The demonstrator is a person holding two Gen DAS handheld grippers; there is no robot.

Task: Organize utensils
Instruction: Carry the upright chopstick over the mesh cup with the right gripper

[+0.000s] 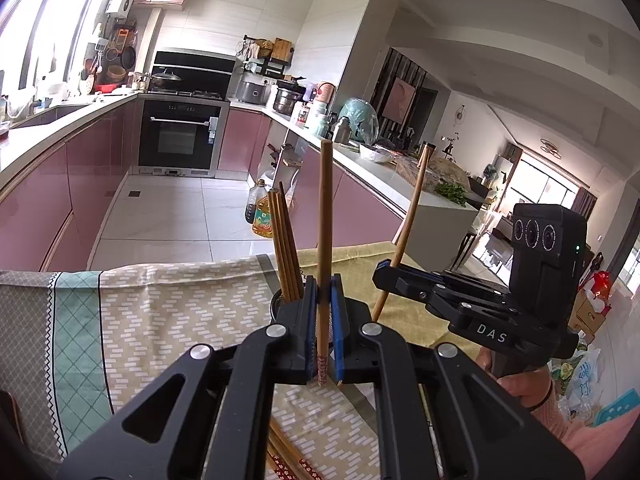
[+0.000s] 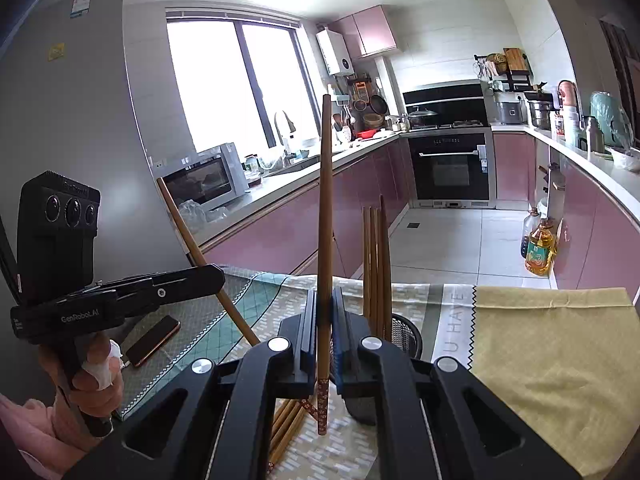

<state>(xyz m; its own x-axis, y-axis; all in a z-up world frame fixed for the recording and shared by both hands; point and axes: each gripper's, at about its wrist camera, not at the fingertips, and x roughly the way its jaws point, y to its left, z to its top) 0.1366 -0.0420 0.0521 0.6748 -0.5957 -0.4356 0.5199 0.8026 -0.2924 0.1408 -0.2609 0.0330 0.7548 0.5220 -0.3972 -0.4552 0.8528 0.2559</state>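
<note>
My left claw (image 1: 323,308) pinches one chopstick (image 1: 324,240) upright; my right claw (image 2: 325,332) pinches another chopstick (image 2: 325,220), also upright. Black mesh holder (image 2: 406,336) just beyond, four chopsticks (image 2: 376,272) standing inside. Loose chopsticks (image 2: 286,420) lie on tablecloth (image 2: 552,360) below.

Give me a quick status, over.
Left gripper and right gripper each shut on one chopstick, held upright. Holder already has several chopsticks; more lie on the cloth. Nothing in the way.
</note>
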